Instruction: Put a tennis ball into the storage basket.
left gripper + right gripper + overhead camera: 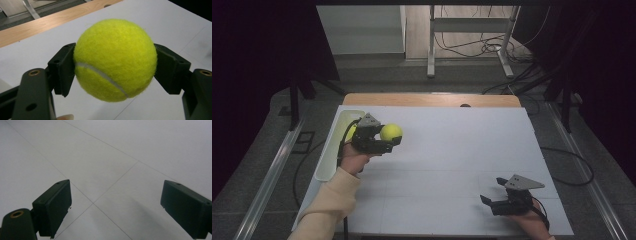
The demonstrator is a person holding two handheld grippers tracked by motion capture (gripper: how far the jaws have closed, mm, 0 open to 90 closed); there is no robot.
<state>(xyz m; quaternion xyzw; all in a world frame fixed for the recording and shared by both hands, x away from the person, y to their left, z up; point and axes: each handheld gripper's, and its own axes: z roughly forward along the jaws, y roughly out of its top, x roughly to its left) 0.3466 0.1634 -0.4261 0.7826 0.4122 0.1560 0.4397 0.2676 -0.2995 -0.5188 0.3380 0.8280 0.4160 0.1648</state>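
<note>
white board covers the worktop [447, 165], ruled with thin grey lines, with a strip of bare wood along its far edge at twelve o'clock and a dark floor with loose cables beyond. at about nine o'clock on the board, the left gripper [388, 141] is clenched on a yellow tennis ball [391, 132]; in the left gripper view the two black pads press against opposite sides of the ball [115, 60], which hangs clear of the white surface, its pale seam curving across the lower half. a hand and a cream sleeve [329, 200] reach up to that gripper from the near edge at seven o'clock. just to the nine o'clock side of the gripper, a long pale tray [328, 160] lies along the left edge of the board. well apart from all this, at about five o'clock near the front edge, the right gripper [492, 192] sits low over the board, released, its jaws spread wide; in the right gripper view only bare white surface and crossing grey lines lie between the two pads [53, 205].
</note>
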